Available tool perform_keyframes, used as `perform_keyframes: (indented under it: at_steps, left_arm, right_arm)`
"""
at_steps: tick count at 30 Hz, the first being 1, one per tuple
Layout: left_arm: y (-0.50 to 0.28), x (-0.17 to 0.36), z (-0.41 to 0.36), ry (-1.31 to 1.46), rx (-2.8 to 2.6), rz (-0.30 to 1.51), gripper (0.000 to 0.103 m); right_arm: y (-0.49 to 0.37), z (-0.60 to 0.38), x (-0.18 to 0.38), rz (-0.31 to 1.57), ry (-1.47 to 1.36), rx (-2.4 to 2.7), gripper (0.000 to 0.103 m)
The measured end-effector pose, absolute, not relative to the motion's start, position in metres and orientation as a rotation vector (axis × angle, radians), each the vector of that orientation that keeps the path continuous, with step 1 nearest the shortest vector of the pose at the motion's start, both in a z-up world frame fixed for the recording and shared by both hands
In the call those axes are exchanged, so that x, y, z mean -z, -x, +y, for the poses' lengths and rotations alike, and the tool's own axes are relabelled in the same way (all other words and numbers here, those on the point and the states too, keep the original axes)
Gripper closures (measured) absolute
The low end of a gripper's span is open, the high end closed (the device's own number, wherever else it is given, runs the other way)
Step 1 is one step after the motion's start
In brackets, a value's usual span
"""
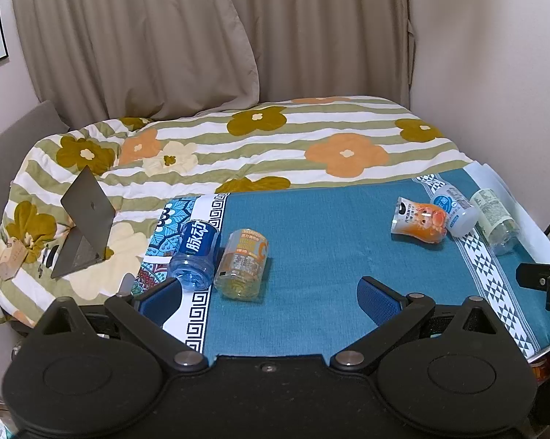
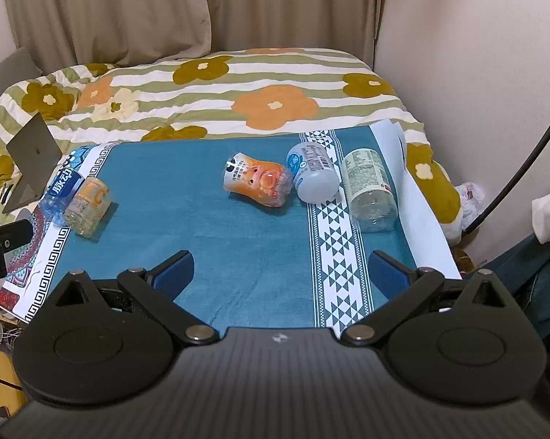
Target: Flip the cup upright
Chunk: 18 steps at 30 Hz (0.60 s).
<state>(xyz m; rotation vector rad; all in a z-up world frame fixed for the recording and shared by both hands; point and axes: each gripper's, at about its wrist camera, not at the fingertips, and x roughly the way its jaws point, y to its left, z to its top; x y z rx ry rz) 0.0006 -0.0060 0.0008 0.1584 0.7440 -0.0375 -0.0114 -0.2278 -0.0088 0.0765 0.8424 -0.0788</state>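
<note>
The right gripper (image 2: 280,272) hung low in its frame, jaws wide and empty, as did the left gripper (image 1: 269,298). Beyond the right jaws, at frame centre, the orange cup (image 2: 258,180) lay on its side on the teal cloth (image 2: 201,226), long axis running leftward-away, nearer the right hand.

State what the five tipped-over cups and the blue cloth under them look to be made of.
The blue cup, yellow cup and clear cup look like thin transparent plastic: you can see through their walls, and they carry printed labels. The white cup looks translucent and frosted. The orange cup seems glossy printed plastic. The blue cloth appears to be matte woven fabric.
</note>
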Motion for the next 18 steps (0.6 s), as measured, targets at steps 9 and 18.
perform_keyframes:
  at_steps: [9,18]
  left_arm:
    - [0.0014,-0.0018,-0.0051,-0.165,0.044,0.741,0.0]
    - [0.0017,-0.0035,-0.0046,-0.171,0.045,0.738,0.0]
  right_arm:
    - [0.0128,-0.224,0.0047,0.836,-0.073,0.073,0.0]
    - [0.0151,-0.2226,0.0025,0.834,-0.075,0.072,0.0]
